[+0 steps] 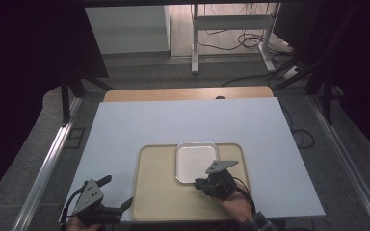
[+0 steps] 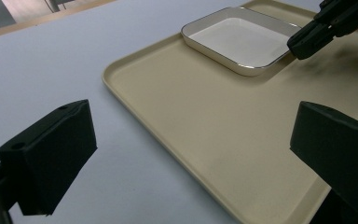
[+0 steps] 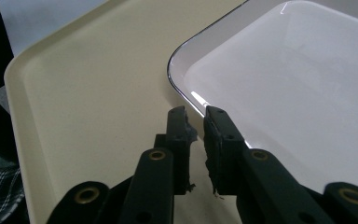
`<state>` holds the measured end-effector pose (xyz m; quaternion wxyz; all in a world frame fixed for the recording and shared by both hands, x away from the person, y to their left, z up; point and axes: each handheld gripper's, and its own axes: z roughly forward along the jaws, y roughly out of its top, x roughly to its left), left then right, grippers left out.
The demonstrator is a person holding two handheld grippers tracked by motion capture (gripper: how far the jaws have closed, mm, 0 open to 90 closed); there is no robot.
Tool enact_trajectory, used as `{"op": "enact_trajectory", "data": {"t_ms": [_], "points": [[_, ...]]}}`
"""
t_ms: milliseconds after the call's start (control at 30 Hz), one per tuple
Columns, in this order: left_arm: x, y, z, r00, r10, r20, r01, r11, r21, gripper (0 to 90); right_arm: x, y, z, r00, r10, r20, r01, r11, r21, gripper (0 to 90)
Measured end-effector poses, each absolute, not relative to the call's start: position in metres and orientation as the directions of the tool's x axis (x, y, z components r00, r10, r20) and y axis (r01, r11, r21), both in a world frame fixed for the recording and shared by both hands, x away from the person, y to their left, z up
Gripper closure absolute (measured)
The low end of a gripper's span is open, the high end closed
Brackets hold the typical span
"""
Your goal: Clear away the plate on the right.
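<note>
Dish: white dish [image 1: 196, 161] sits at the far right of the tan tray [image 1: 156, 192] | Right gripper [image 3: 196, 122]: jaws nearly together on the dish's near rim, so squeeze firmly and lift flat | Left gripper [image 1: 107, 196]: jaws wide apart, holding nothing, at the tray's near left corner.

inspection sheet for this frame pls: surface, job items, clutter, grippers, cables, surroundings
Surface: pale board on a wooden table, bare apart from the tray.
Job's things: beige tray at the near edge; white dish on its far right part.
Clutter: nothing seen.
Grippers: left gripper open, at the tray's near left corner, holding nothing. Right gripper at the dish's near rim, jaws nearly together with a thin gap; whether they pinch the rim is unclear.
Cables: black cable from the right gripper; more cables on the floor beyond.
Surroundings: metal stand, rails beside the table, dark room.
</note>
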<state>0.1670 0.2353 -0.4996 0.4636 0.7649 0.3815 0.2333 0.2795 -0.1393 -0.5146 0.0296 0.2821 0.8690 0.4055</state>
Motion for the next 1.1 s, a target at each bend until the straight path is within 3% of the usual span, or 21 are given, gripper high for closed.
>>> {"op": "enact_trajectory", "data": {"t_ms": [1100], "points": [[0.167,0.235,-0.5,0.602,0.799,0.005,0.366,-0.281,0.887,0.0,0.284,-0.168,-0.497,-0.81,0.58,0.092,0.434,0.485,0.759,45.0]]}}
